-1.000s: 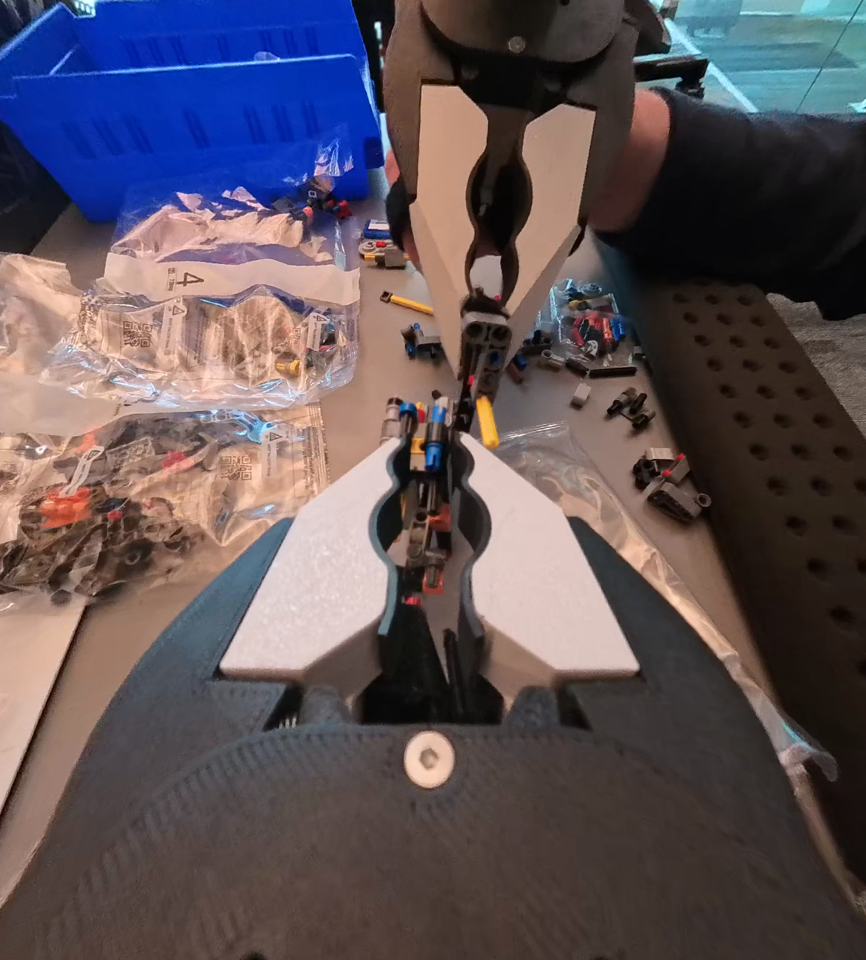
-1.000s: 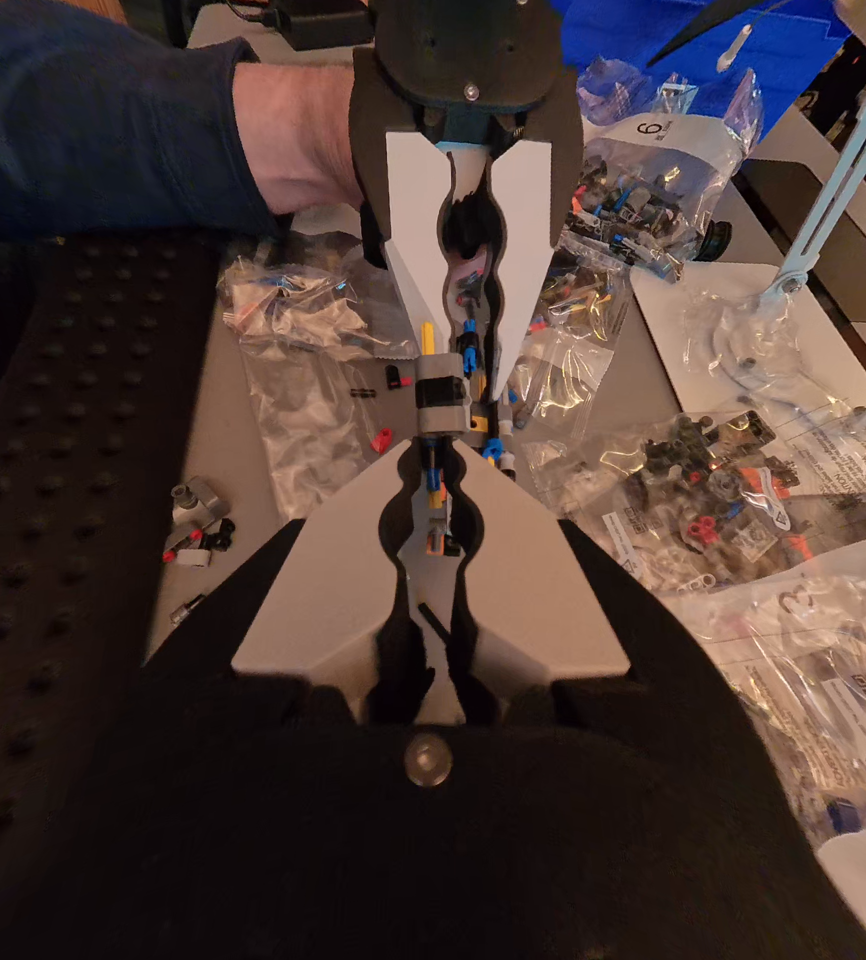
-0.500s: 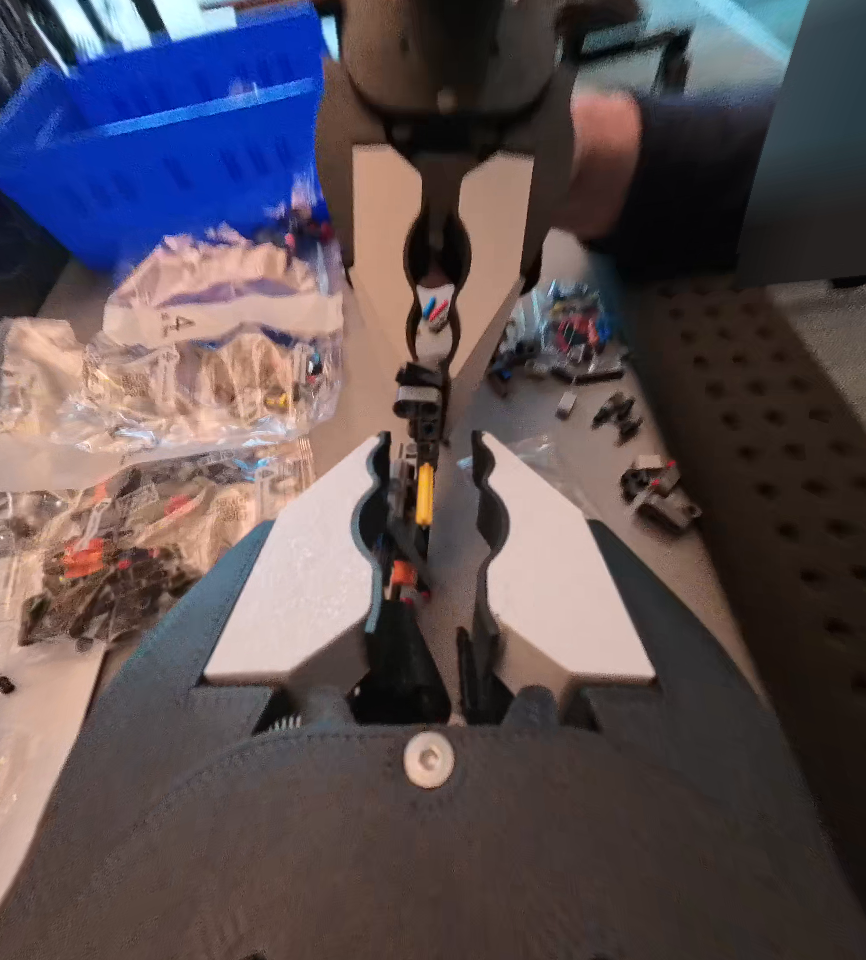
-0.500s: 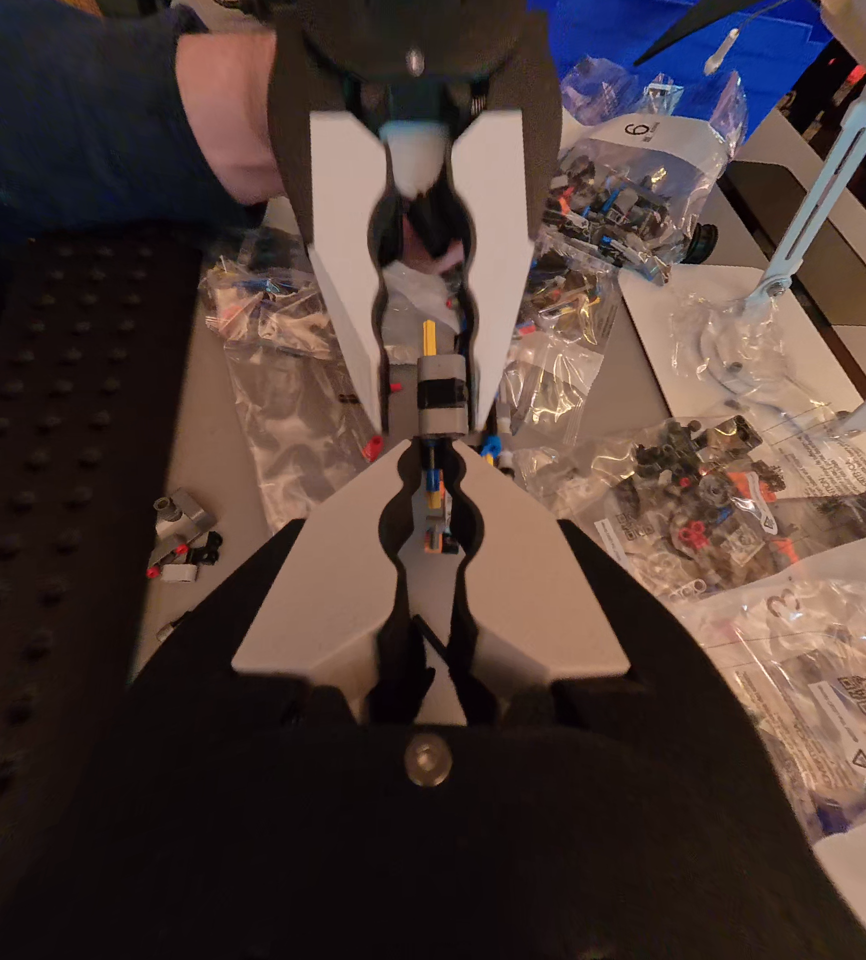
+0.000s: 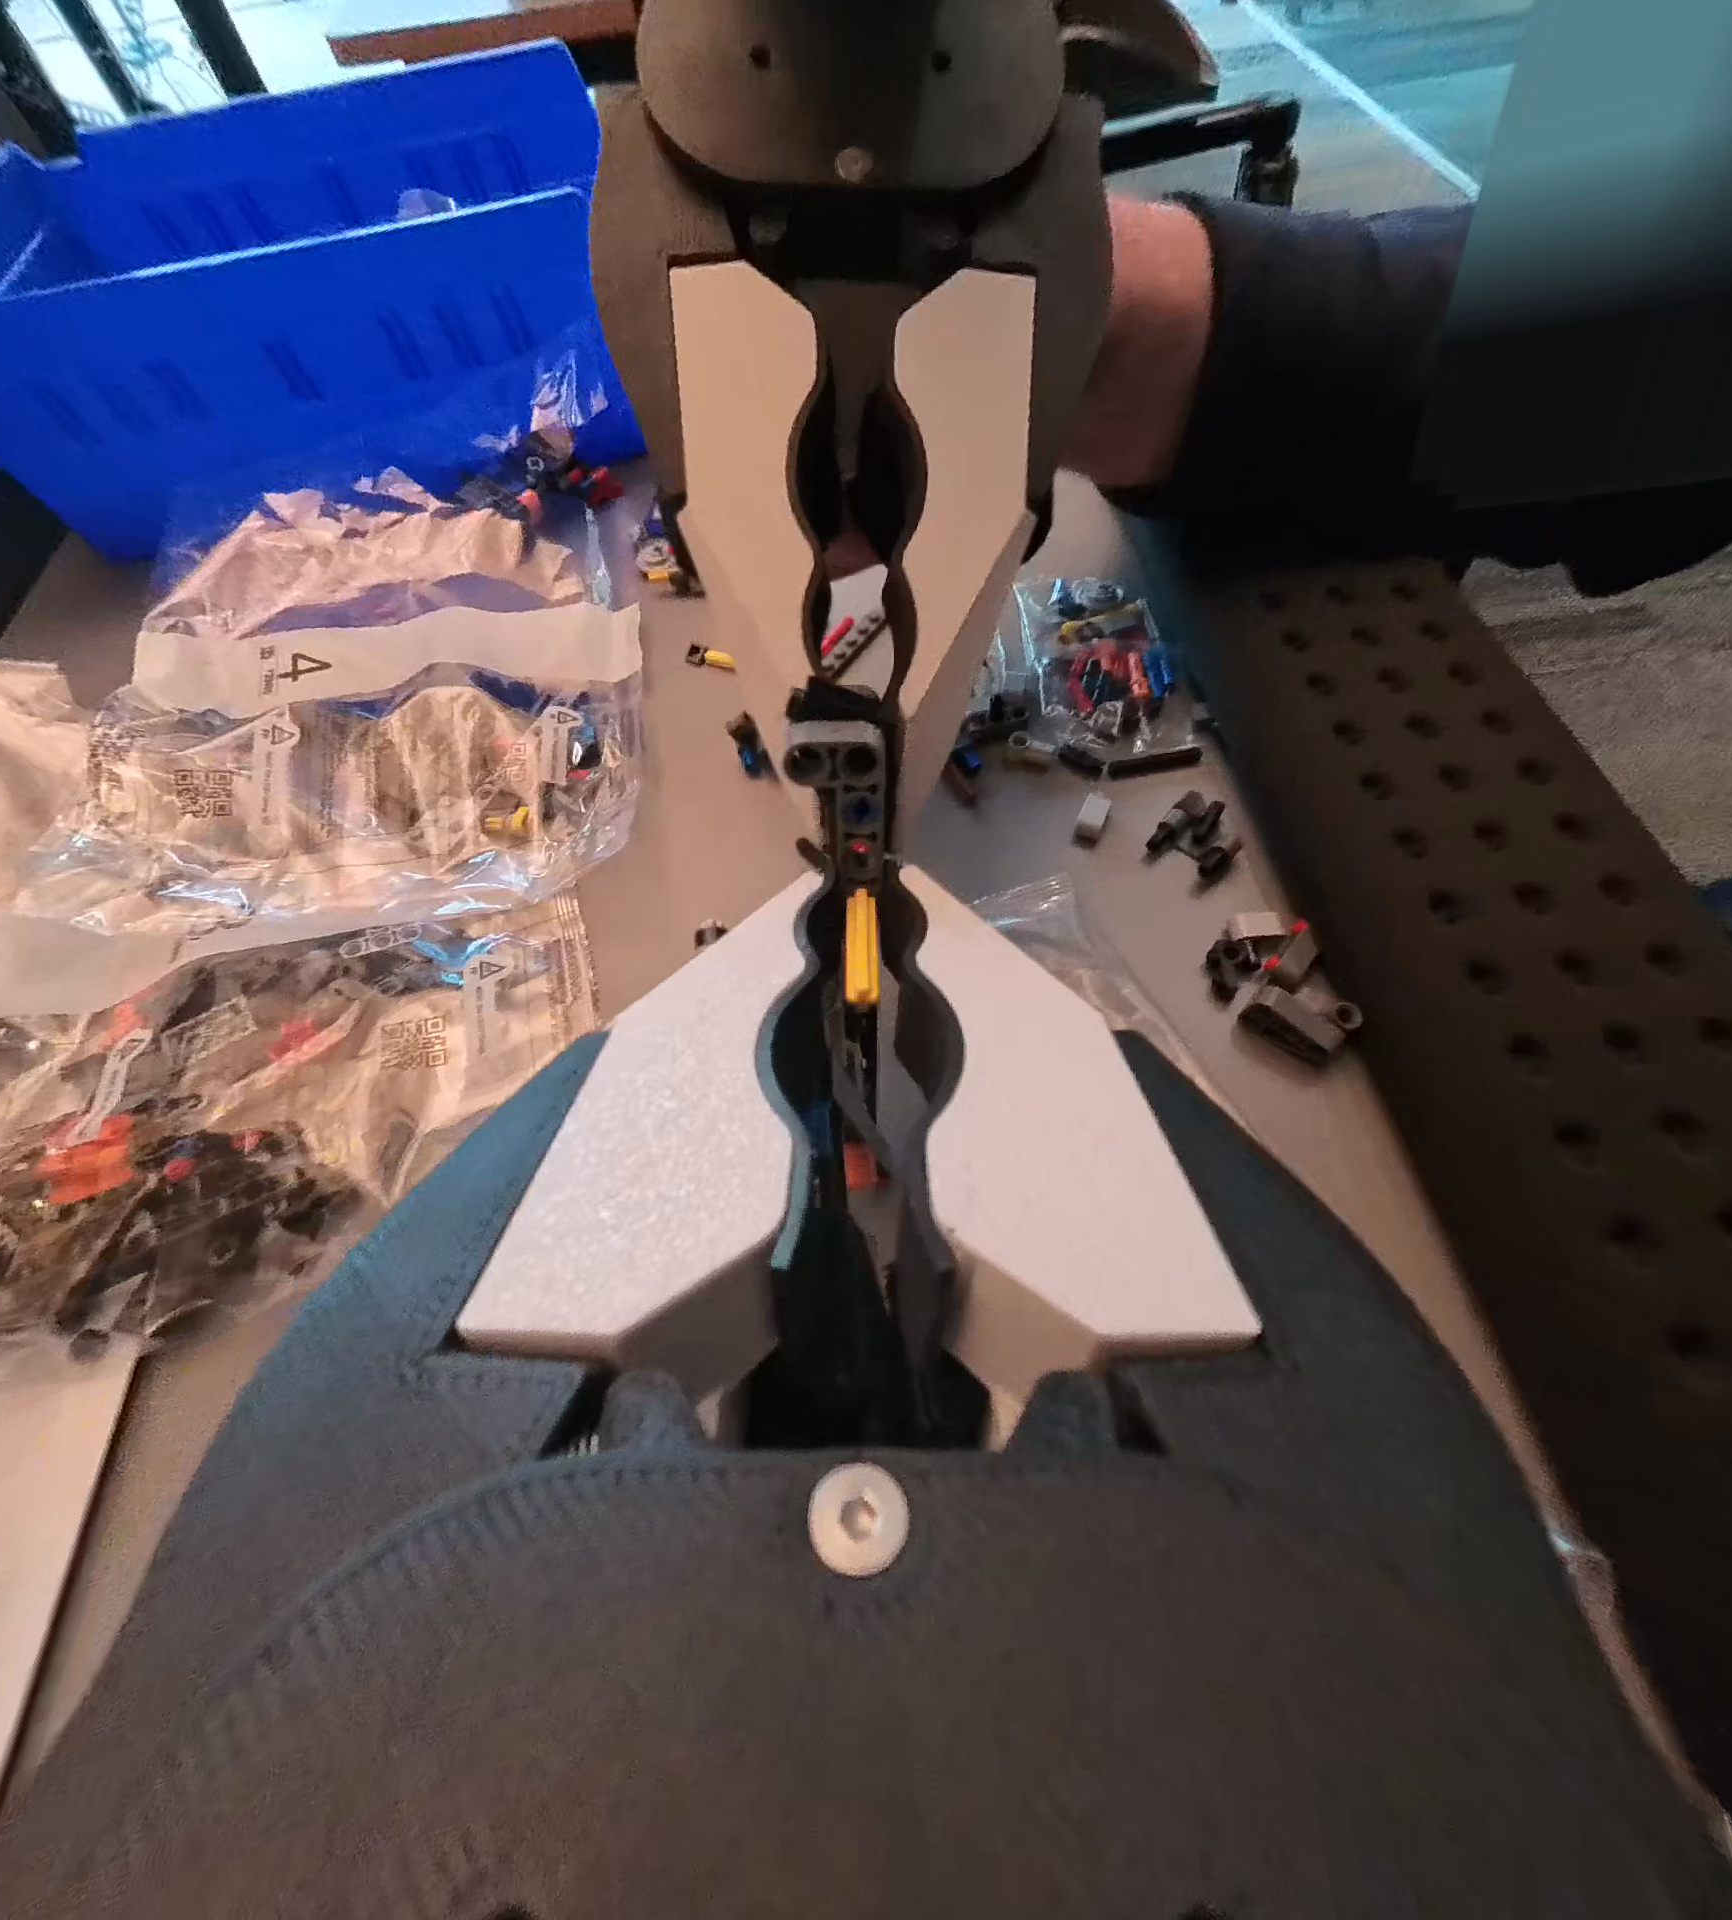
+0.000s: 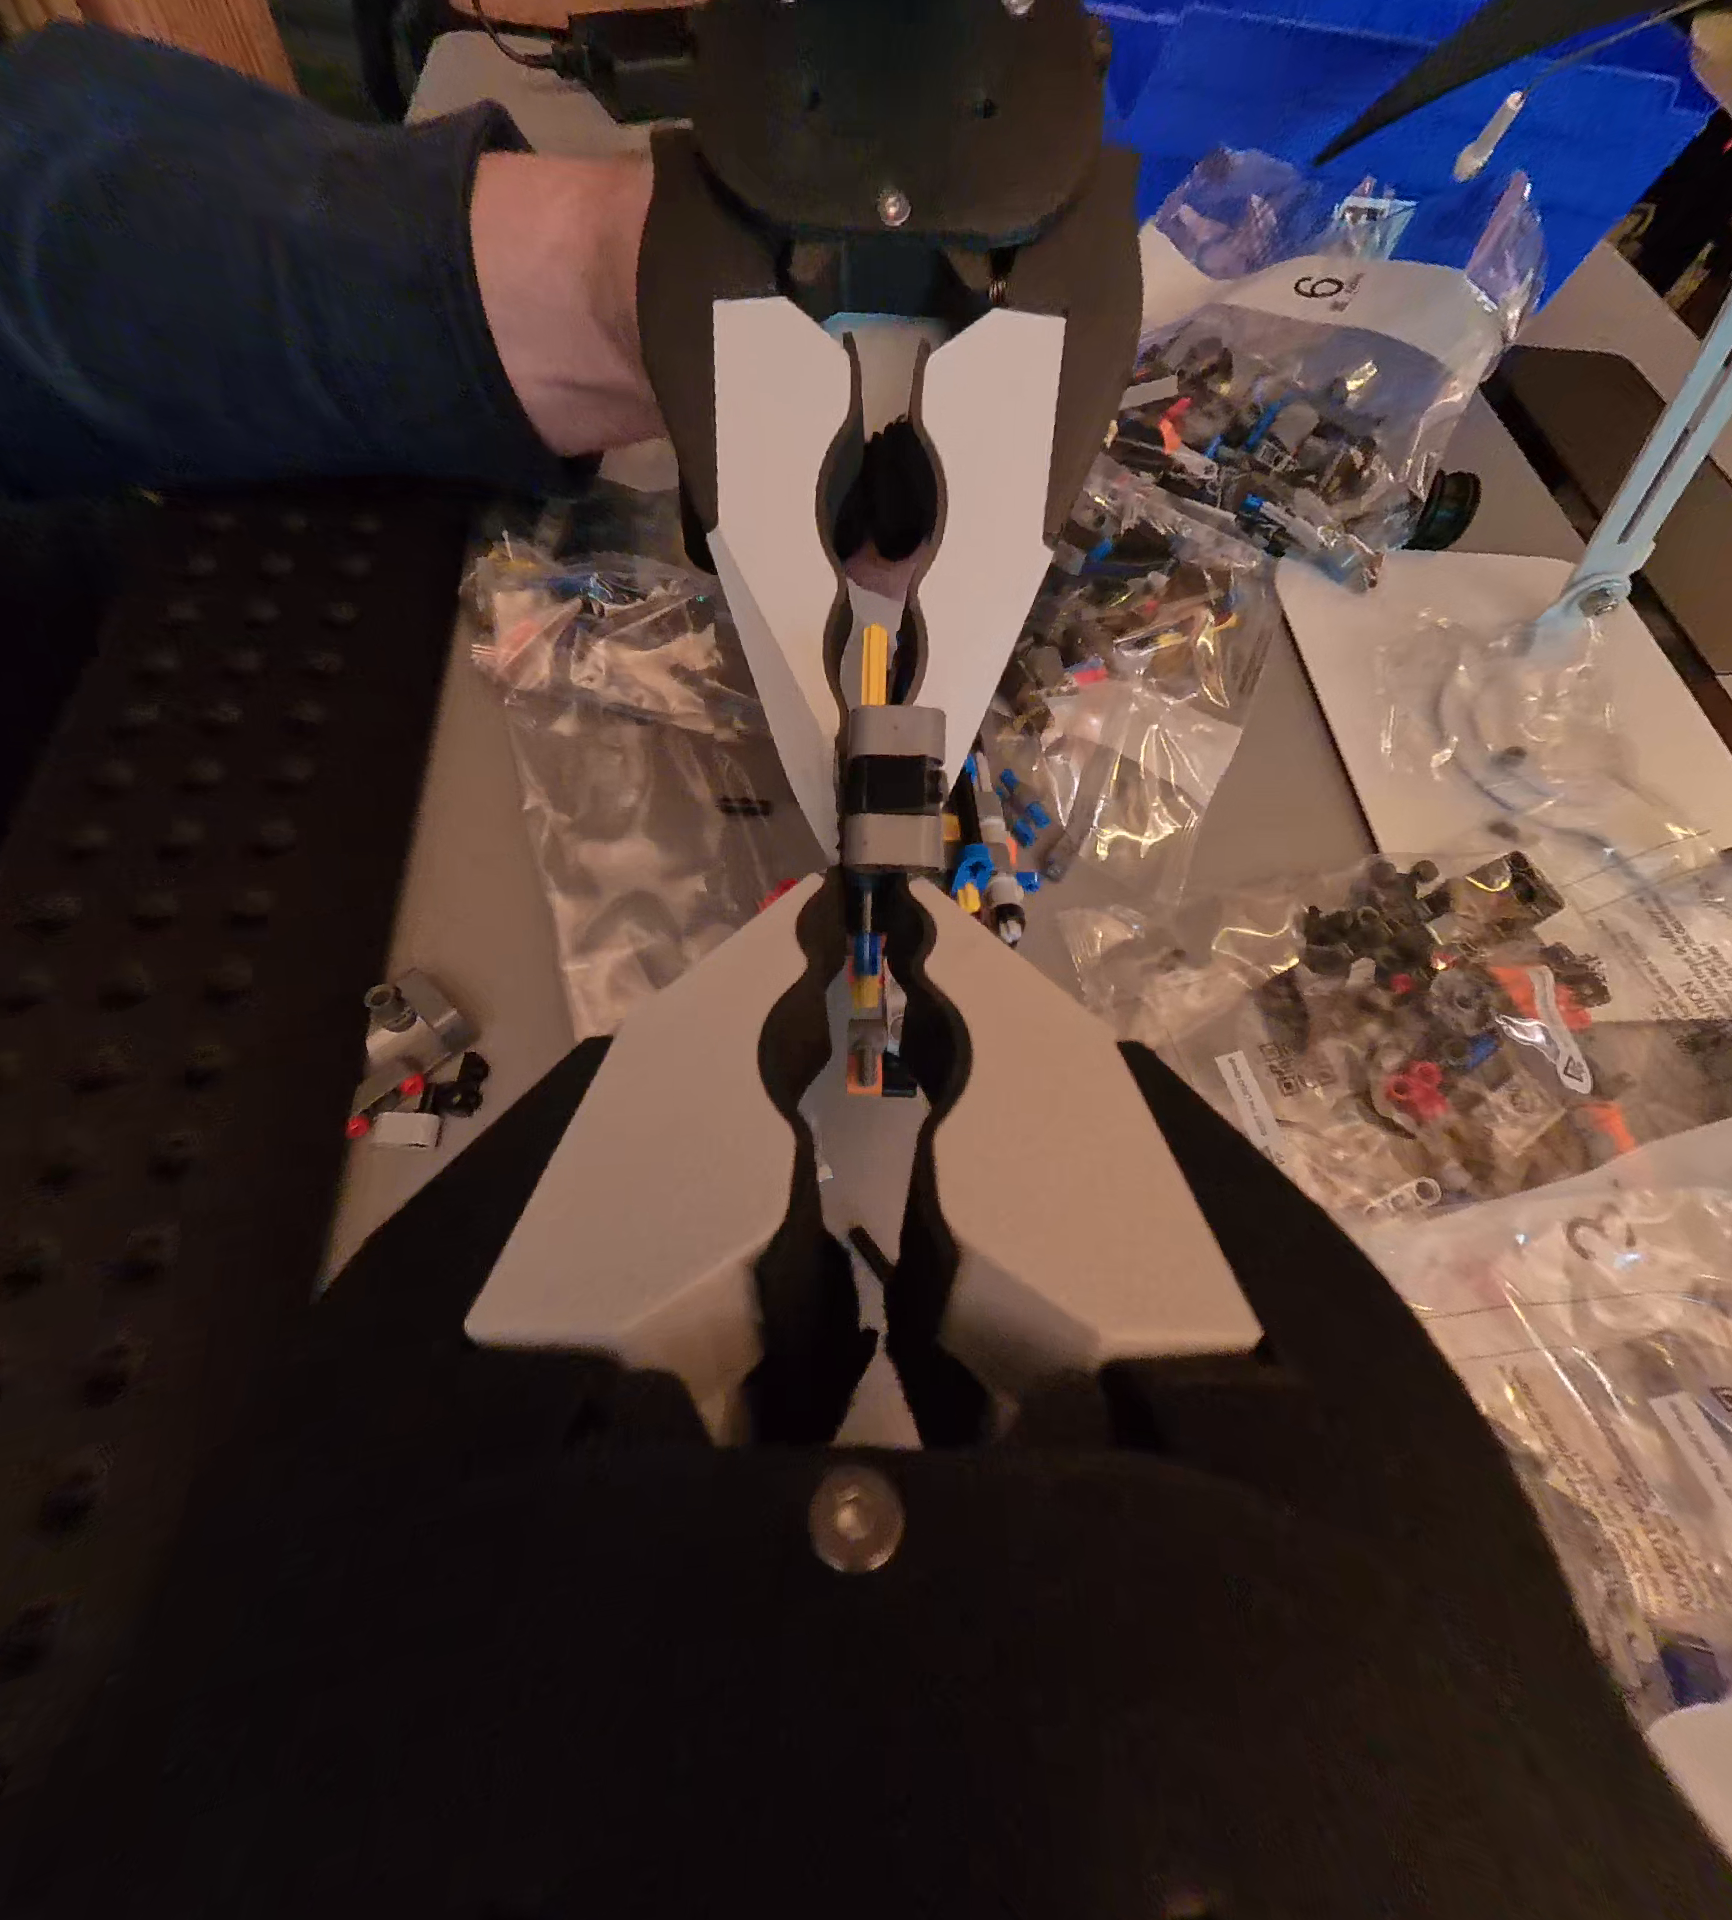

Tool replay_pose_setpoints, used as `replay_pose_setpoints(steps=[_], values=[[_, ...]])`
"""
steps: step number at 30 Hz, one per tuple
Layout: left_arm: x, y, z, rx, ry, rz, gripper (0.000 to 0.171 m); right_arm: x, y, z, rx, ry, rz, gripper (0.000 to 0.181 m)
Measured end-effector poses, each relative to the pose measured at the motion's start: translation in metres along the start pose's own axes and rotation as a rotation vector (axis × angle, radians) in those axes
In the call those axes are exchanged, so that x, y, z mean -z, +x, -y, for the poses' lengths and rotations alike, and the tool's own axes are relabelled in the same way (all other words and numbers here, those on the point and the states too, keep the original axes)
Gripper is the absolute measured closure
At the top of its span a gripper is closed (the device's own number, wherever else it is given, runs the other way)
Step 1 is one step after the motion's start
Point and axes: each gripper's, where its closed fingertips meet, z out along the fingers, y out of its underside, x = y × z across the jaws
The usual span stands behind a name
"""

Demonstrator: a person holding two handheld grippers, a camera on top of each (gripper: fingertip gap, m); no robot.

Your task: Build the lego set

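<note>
A small lego assembly (image 5: 834, 762) of grey, black, blue and yellow parts is held in the air between both grippers, above the grey table (image 5: 696, 831). My left gripper (image 5: 860, 883) is shut on the end with the yellow axle (image 5: 860, 961). My right gripper (image 5: 857, 717) comes in from the opposite side, tip to tip, shut on the grey end. In the right wrist view my right gripper (image 6: 867, 883) grips the thin blue, yellow and orange part (image 6: 867, 997). The grey and black block (image 6: 893, 795) sits between it and the left gripper (image 6: 888, 748).
Clear bags of parts (image 5: 374, 748) (image 6: 1464, 1039) lie on the table beside blue bins (image 5: 270, 312). Loose pieces (image 5: 1277, 987) (image 6: 415, 1049) lie near a dark perforated board (image 5: 1568, 1039). A pale blue metal bracket (image 6: 1672, 468) stands over white paper. Only a small space, under 4 cm, lies between the two pairs of fingers.
Half a second ago my left gripper was open around the assembly; it has shut on it again. The right gripper kept its hold throughout.
</note>
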Motion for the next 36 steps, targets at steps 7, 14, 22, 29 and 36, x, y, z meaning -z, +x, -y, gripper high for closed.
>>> replay_pose_setpoints(steps=[7, 14, 22, 29, 36], values=[[0.002, 0.000, 0.008, -0.008, 0.025, 0.021, 0.162, -0.004, -0.001, -0.004, 0.013, -0.035, -0.014, 0.177], [0.000, 0.001, 0.004, -0.059, -0.007, 0.039, 0.164, -0.003, -0.002, -0.004, 0.022, -0.036, -0.012, 0.177], [0.047, -0.017, 0.009, 0.021, 0.098, 0.101, 0.165, 0.017, 0.011, -0.016, -0.034, -0.040, -0.037, 0.177], [0.034, -0.013, -0.004, 0.062, 0.036, 0.052, 0.165, 0.012, 0.012, -0.024, -0.073, -0.063, -0.024, 0.176], [0.017, -0.005, -0.034, 0.087, -0.114, -0.001, 0.165, 0.008, 0.017, -0.045, -0.170, -0.135, -0.007, 0.167]])
